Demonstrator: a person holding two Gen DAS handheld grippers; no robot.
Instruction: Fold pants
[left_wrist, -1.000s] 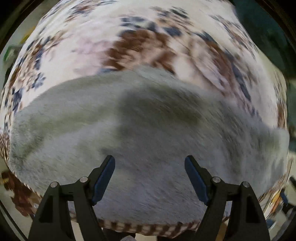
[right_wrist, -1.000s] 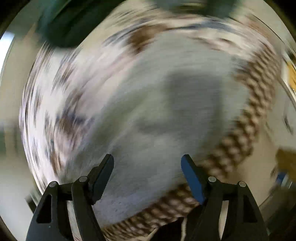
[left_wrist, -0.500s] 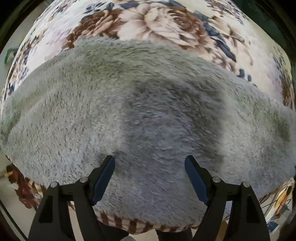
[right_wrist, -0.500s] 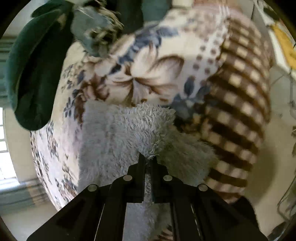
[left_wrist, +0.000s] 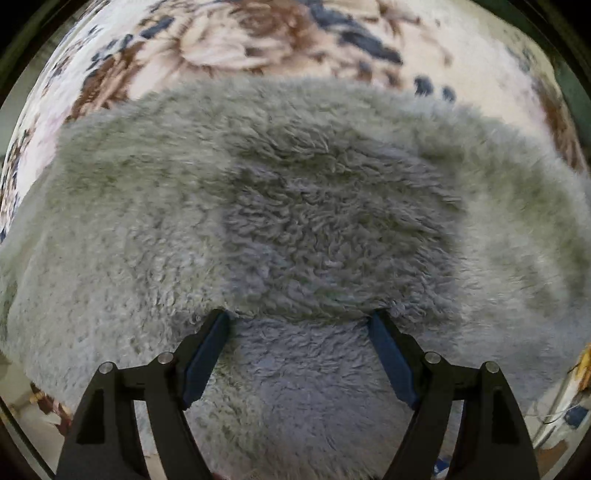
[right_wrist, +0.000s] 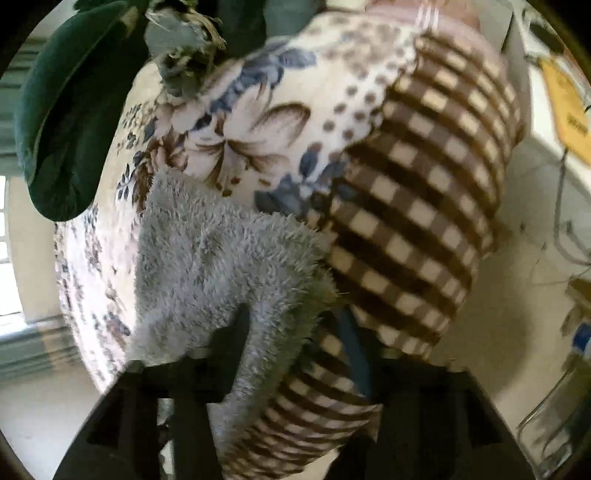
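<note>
We read the step in hand as setting down a fold already made. The grey fleece pants (left_wrist: 295, 206) lie bunched on the floral blanket (left_wrist: 236, 40), which serves as our landmark throughout.

Left gripper (left_wrist: 301, 325): fingers spread wide, tips pressing into the pile, grasping nothing.

Right gripper (right_wrist: 291, 332): fingers look parted, with a flap of the pants draped between them; the view is blurred, so we cannot tell whether the cloth is pinched or just released.

Position: the pants sit near the blanket's checked border (right_wrist: 413, 206), short of its flowered middle. A dark green cushion (right_wrist: 70, 122) lies at the blanket's far edge.

Long axis: in the left wrist view the bundle runs side to side, parallel to that near border.

Next move, as we judge it: free the right fingers cleanly, then pat flat.
</note>
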